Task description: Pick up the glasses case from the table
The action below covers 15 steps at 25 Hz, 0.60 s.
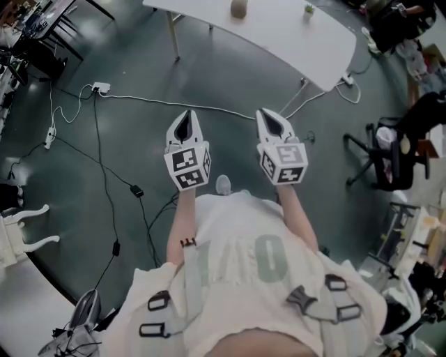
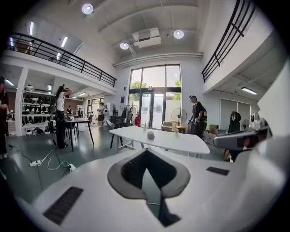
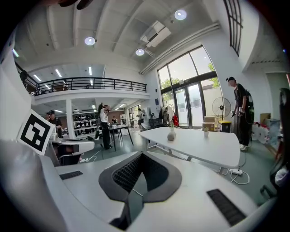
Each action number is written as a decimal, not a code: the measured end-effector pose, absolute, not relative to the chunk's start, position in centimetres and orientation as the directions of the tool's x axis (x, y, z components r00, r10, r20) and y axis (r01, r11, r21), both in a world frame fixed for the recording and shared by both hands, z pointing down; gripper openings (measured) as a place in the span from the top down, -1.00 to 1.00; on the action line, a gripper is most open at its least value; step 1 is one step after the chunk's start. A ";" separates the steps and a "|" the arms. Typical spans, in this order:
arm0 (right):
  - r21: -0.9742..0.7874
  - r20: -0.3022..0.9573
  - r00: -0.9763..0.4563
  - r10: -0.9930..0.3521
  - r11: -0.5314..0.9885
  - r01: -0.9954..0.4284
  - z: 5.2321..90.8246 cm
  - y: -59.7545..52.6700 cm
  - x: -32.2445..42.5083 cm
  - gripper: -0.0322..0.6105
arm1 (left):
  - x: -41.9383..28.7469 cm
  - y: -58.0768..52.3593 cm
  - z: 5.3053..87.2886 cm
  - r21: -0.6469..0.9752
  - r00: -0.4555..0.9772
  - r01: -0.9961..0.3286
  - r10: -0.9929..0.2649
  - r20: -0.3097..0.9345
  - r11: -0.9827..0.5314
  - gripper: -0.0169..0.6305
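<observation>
A long white table (image 1: pixel 279 31) stands across the floor, some way ahead of me. On it sits a small pale rounded object (image 1: pixel 239 8), also seen in the left gripper view (image 2: pixel 151 134) and the right gripper view (image 3: pixel 171 135); I cannot tell whether it is the glasses case. A tiny potted plant (image 1: pixel 309 9) stands near it. My left gripper (image 1: pixel 185 127) and right gripper (image 1: pixel 273 124) are held side by side in front of my chest, over bare floor and well short of the table. Both are shut with nothing between the jaws, left gripper (image 2: pixel 147 154) and right gripper (image 3: pixel 141 156).
Cables and a power strip (image 1: pixel 101 87) trail over the dark floor between me and the table. An office chair (image 1: pixel 390 150) stands to the right. A person (image 3: pixel 240 113) stands beyond the table's far end, and others stand by a dark table (image 2: pixel 77 121) at left.
</observation>
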State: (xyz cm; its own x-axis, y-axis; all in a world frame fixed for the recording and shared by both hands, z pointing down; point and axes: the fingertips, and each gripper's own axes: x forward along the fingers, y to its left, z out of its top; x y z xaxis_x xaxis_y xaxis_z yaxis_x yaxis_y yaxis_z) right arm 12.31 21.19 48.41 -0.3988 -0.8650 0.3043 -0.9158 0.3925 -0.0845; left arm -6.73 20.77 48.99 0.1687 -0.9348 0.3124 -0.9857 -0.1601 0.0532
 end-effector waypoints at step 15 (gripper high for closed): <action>-0.083 0.309 -0.387 -0.869 0.381 -0.921 49.2 19.7 10.0 0.89 | -10.4 18.7 50.1 0.066 0.164 -0.986 -0.935 0.315 -0.151 0.94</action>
State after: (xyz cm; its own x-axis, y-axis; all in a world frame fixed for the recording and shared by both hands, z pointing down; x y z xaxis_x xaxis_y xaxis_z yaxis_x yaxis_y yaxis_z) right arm 10.02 19.73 49.21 -0.3874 -0.8687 0.3088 -0.9208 0.3810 -0.0833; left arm -10.40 18.72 50.05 0.1645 -0.9349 0.3145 -0.9863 -0.1513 0.0661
